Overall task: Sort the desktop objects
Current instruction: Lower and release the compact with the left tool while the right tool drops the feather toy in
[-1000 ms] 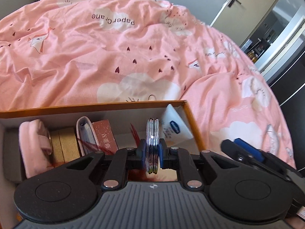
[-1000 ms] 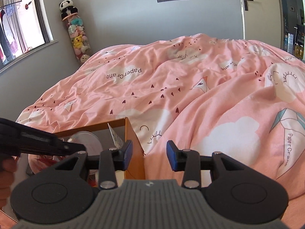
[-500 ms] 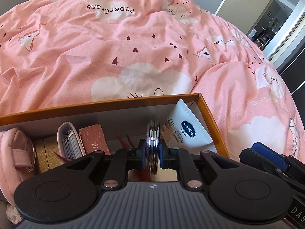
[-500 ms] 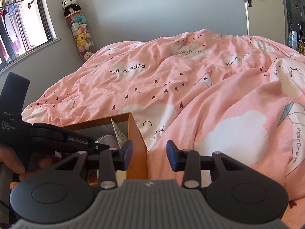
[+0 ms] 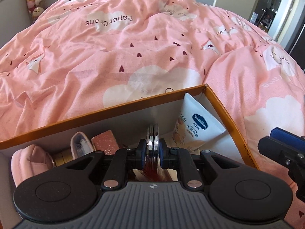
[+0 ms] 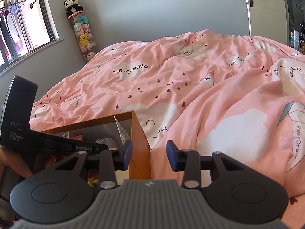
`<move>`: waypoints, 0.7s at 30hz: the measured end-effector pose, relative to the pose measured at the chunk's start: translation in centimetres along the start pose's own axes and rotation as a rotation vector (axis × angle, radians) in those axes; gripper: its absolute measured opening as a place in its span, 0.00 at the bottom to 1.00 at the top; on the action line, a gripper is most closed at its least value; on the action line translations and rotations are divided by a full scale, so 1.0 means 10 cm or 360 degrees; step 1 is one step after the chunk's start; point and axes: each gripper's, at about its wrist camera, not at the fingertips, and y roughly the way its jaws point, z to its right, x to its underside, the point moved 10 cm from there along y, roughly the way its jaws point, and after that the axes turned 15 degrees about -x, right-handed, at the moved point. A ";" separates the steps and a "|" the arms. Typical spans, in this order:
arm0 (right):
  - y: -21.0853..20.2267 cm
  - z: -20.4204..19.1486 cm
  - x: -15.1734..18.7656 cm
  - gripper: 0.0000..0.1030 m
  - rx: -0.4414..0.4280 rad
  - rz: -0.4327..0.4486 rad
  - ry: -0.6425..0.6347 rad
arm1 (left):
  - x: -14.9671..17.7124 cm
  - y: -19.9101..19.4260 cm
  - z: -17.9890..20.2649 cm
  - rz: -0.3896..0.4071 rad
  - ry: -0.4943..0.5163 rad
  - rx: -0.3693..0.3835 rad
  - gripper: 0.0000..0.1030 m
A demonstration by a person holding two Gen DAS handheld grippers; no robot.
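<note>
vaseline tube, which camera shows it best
The left wrist view: the Vaseline tube leans in the orange box's right corner, logo readable. The right wrist view shows only its crimped end above the box wall.

I see a big bed (image 5: pixel 133 43) with a pink cover (image 6: pixel 219 87) spread all over it. The cover is wrinkly and puffy. It has white clouds, little dark hearts, paper birds and the words "Paper Crane" on it. An open box (image 5: pixel 106 114) with orange edges sits right on the cover, at the near side of the bed. Its inside walls are white. I think its bottom presses into the soft cover a little, but I can't see under it. The cover bulges up just beside the box's right wall (image 6: pixel 140 143).
</note>
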 end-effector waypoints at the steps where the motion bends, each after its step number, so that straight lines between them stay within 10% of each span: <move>1: 0.00 0.00 0.00 0.40 0.0000 0.0000 0.0001 | -0.01 -0.02 -0.02 0.0012 0.0000 -0.0015 0.15; 21: -0.32 -0.42 -0.01 0.41 -0.0046 0.0062 -0.0103 | -0.15 -1.05 -0.36 0.0356 -0.0113 -0.0061 0.22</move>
